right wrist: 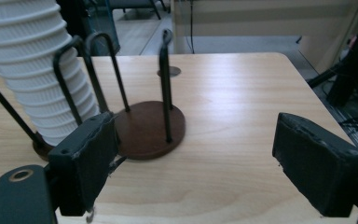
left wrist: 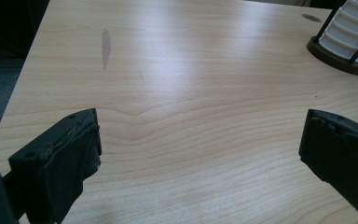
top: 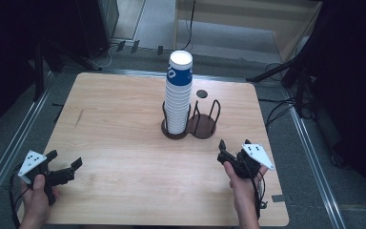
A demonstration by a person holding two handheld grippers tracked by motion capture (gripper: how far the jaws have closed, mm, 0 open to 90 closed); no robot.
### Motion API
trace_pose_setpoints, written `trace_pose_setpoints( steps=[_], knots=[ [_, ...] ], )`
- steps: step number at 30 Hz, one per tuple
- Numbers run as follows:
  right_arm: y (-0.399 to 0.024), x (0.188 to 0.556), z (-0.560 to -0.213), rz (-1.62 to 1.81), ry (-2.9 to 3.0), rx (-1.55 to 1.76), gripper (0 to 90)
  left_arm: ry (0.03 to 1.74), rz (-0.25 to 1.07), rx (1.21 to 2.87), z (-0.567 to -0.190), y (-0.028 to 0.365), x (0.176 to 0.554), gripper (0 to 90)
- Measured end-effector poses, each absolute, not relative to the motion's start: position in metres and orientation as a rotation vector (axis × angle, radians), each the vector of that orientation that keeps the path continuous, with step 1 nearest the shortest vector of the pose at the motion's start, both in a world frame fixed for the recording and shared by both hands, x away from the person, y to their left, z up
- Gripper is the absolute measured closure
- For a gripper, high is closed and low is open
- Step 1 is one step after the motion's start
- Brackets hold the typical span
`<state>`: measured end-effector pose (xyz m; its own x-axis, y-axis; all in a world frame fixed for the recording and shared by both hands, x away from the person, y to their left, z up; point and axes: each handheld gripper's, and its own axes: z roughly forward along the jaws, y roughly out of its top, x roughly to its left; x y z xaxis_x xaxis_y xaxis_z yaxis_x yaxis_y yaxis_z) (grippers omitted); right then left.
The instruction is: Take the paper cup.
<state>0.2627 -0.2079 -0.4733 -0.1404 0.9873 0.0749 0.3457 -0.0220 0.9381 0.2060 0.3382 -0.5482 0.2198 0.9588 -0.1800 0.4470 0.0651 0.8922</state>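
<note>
Cup stack [top: 178, 93] stands well beyond both open tongs

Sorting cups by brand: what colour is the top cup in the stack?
The top cup is blue with white lettering and a white rim; the high view shows it best.

pale wood-grain table [top: 124, 143] with rounded corners, a grey scuff [left wrist: 106, 44] near its left edge and a small dark round port [top: 201, 93] toward the far edge. grey carpeted floor [top: 314, 157] all round, crossed by metal rails [top: 9, 143] and loose black cables [top: 276, 112]. light wooden panelling [top: 248, 19] at the back; dark stands and black drapes [top: 357, 71] along both sides. soft overhead glare on the tabletop.
</note>
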Motion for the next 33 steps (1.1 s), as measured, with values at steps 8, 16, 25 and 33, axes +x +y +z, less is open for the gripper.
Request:
trace_pose_setpoints(
  steps=[8, 16, 25, 33],
  knots=[
    [-0.187, 0.270, -0.461, 1.221, 1.590, 1.366, 13.7, 1.382, 0.687, 1.543, -0.548, 0.337, 0.206, 0.0],
    [-0.166, 0.277, -0.453, 1.246, 1.630, 1.328, 14.2, 1.384, 0.684, 1.547, -0.548, 0.337, 0.207, 0.0],
    [-0.143, 0.286, -0.446, 1.247, 1.651, 1.300, 14.1, 1.392, 0.682, 1.542, -0.549, 0.337, 0.208, 0.0],
    [-0.124, 0.293, -0.438, 1.272, 1.660, 1.280, 14.1, 1.394, 0.682, 1.543, -0.548, 0.338, 0.208, 0.0]
  ],
)
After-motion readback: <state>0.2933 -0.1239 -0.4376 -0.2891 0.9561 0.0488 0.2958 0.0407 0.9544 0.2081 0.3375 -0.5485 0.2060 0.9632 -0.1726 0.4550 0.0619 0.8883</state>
